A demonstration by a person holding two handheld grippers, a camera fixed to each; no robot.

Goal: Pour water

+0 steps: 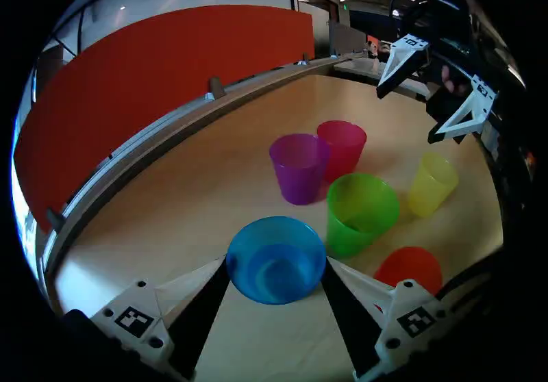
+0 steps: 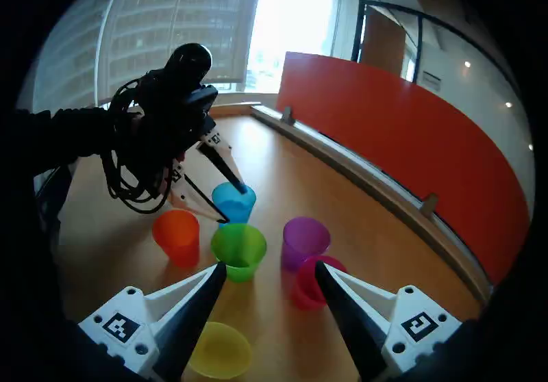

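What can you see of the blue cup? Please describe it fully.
The blue cup is a round tumbler of translucent material that looks like plastic, wider at the rim than at the base. It is upright, mouth up. The left gripper holds it, one finger pressing on each side. A shimmer at its bottom may be water; I cannot be sure. It is close to the green cup; whether it stands on the wooden table or is lifted, I cannot tell.

A red partition [image 1: 171, 60] runs along the wooden table [image 1: 205, 176].
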